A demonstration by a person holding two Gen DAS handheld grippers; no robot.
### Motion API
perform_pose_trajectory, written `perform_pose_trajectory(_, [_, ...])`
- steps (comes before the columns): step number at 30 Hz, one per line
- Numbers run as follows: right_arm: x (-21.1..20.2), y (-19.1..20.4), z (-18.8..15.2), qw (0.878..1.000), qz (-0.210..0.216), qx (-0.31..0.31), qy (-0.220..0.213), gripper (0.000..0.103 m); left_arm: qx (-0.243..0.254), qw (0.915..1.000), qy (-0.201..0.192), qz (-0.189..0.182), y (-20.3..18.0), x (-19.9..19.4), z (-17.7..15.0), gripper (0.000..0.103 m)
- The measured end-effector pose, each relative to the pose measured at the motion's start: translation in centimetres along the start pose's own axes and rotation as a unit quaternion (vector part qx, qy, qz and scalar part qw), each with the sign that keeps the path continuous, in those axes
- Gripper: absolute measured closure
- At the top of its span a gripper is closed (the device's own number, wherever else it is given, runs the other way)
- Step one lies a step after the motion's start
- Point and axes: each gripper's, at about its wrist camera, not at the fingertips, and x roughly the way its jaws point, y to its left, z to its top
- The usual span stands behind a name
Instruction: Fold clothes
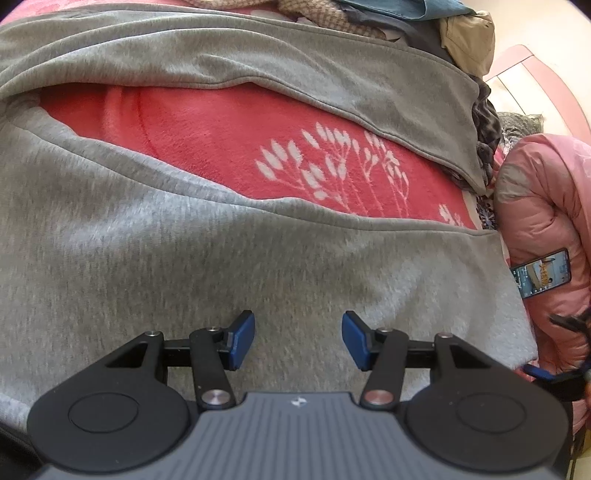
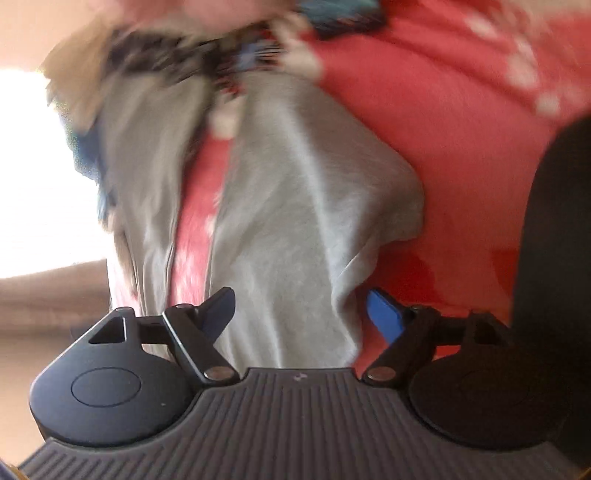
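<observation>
Pants: grey sweatpants [image 1: 229, 266] lie spread on the bed, with the two legs apart like a V, so the red shows between them. The far leg [image 1: 258, 62] runs along the top and the near leg lies under the left gripper.
Bed cover: red blanket [image 1: 221, 136] with white leaf shapes holds the pants flat, which makes them easy to fold.
Left gripper: left gripper [image 1: 298, 341] hangs just over the near leg with its blue pads apart and nothing between them. It looks ready to pinch the cloth below it.
Right gripper: right gripper [image 2: 300, 317] has its pads apart too, with grey cloth [image 2: 288, 221] lying in the gap. The picture is blurry, so it cannot be told if the pads touch the cloth.
Fold so far: the legs are not stacked on each other, so the pants are not in a neat fold now.
Around the pants: a heap of other clothes [image 1: 436, 26] sits at the far edge, and a pink puffy jacket [image 1: 543, 206] with a phone [image 1: 541, 273] on it lies just beside the pant ends.
</observation>
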Motion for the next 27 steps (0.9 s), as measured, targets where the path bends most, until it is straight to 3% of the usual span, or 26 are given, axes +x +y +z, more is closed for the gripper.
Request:
perform_pose_trajectory(2, [1.7, -0.9, 0.7, 0.999, 0.017, 0.05, -0.003, 0.024, 0.0, 1.0, 0.0, 0.0, 0.0, 0.1, 0.0, 0.049])
perform_pose_trajectory(3, [2.3, -1.1, 0.9, 0.998, 0.021, 0.056, -0.011, 0.034, 0.0, 1.0, 0.0, 0.001, -0.1, 0.1, 0.0, 0.049])
perform_pose_trajectory(5, [2.0, -0.6, 0.9, 0.997, 0.016, 0.027, -0.066, 0.062, 0.002, 1.0, -0.001, 0.002, -0.2, 0.1, -0.1, 0.049])
perform_pose_trajectory(7, [-0.3, 1.3, 0.5, 0.988, 0.001, -0.053, -0.144, 0.065, 0.004, 1.0, -0.002, 0.003, -0.2, 0.1, -0.2, 0.049])
perform_pose_trajectory(9, [-3.5, 3.2, -0.8, 0.963, -0.024, -0.144, -0.228, 0.065, 0.005, 1.0, -0.001, 0.003, -0.3, 0.1, -0.1, 0.049])
perform_pose_trajectory(11, [-6.1, 4.5, -2.2, 0.926, -0.084, -0.218, -0.298, 0.062, 0.006, 1.0, 0.0, 0.004, -0.3, 0.3, -0.1, 0.049])
perform_pose_trajectory(17, [-9.1, 2.4, -1.9, 0.928, -0.131, -0.183, -0.296, 0.06, 0.008, 1.0, -0.003, 0.003, -0.5, 0.2, -0.2, 0.049])
perform_pose_trajectory(19, [-8.7, 2.5, -2.7, 0.939, -0.102, -0.183, -0.272, 0.058, 0.006, 0.9998, -0.019, 0.0, -0.5, -0.6, -0.1, 0.05])
perform_pose_trajectory(23, [-6.5, 2.6, -4.3, 0.96, -0.065, -0.179, -0.204, 0.052, 0.019, 0.9949, -0.099, 0.01, -0.3, -6.2, 0.1, 0.05])
perform_pose_trajectory(27, [-3.1, 2.7, -5.7, 0.977, -0.047, -0.173, -0.118, 0.043, -0.022, 0.9807, -0.185, 0.059, 3.2, -15.4, -0.2, 0.048])
